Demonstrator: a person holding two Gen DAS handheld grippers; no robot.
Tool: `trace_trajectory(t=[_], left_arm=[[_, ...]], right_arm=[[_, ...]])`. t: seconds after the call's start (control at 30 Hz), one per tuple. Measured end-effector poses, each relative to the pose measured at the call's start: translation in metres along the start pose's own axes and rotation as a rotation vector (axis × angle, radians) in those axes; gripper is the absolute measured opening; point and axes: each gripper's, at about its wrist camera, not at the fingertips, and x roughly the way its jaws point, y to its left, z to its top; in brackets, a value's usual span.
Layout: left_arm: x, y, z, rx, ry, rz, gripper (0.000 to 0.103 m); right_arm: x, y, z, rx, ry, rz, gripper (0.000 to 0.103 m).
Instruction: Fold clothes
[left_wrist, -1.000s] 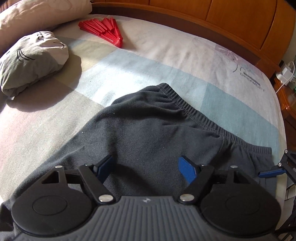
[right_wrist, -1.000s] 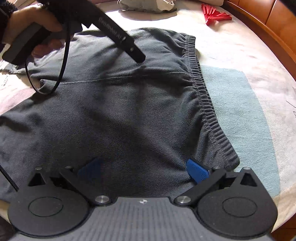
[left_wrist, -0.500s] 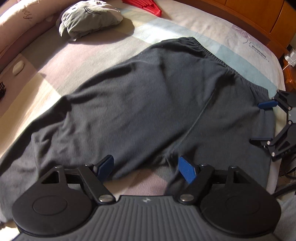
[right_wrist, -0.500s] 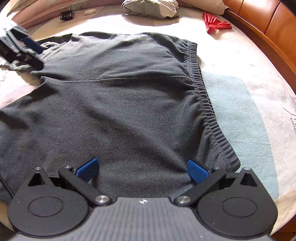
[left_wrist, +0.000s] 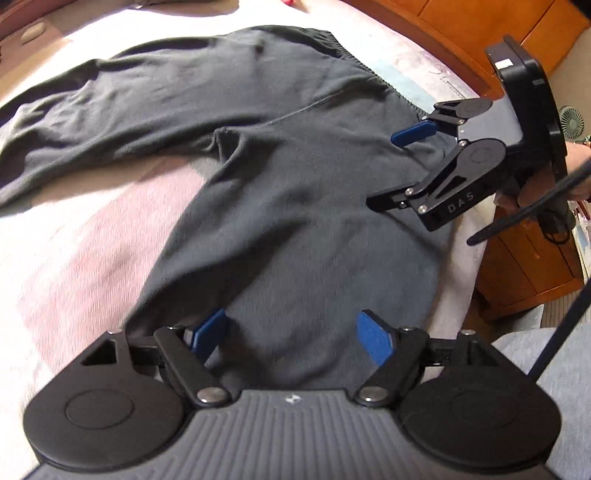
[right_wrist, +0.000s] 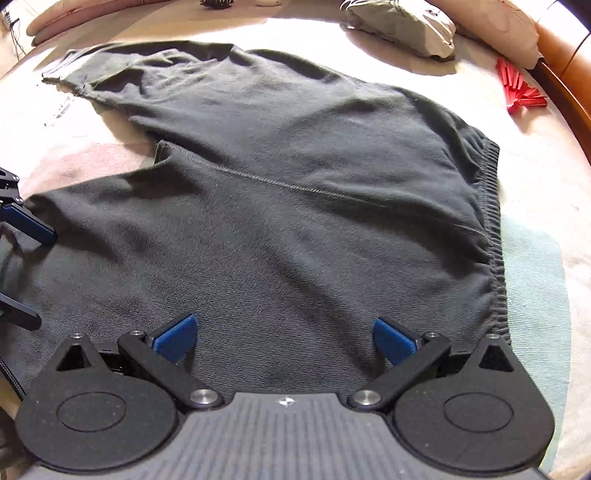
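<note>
L gripper (left_wrist: 293, 334): jaws wide apart, blue pads (left_wrist: 208, 334) angled outward, nothing between them, pointing fwd & down. In R wrist view its tips show at the far left edge, one blue pad (right_wrist: 29, 225) up, black finger below, also spread.

R gripper (right_wrist: 284, 338): jaws wide apart, both blue pads (right_wrist: 175, 338) splayed, nothing pinched. In L wrist view it sits upper right, tilted, fingers aimed left, one pad above, black finger below, gap between. A hand (left_wrist: 554, 173) grips its handle at the right edge, mostly hidden behind the body.
</note>
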Motion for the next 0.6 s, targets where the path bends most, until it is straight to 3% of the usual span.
trace_trajectory(t=[0.27, 0.37, 0.47, 0.53, 0.6], left_arm=[[-0.029, 0.018, -0.027, -0.102, 0.026, 0.035, 0.078], [-0.029, 0.030, -0.035, -0.171, 0.025, 0.073, 0.078], [-0.027, 0.032, -0.057, -0.177, 0.022, 0.094, 0.079], [-0.033, 0.031, -0.066, -0.173, 0.022, 0.094, 0.080], [-0.040, 0.031, -0.073, -0.191, 0.043, 0.092, 0.080]], right_arm=[[0.001, -0.001, 0.003, -0.009, 0.005, 0.051, 0.103], [-0.010, 0.012, 0.007, -0.088, -0.070, 0.138, 0.103], [-0.007, 0.034, 0.006, -0.184, -0.061, 0.219, 0.103], [0.002, 0.050, -0.003, -0.259, -0.016, 0.208, 0.103], [0.002, 0.057, -0.016, -0.336, -0.057, 0.182, 0.103]])
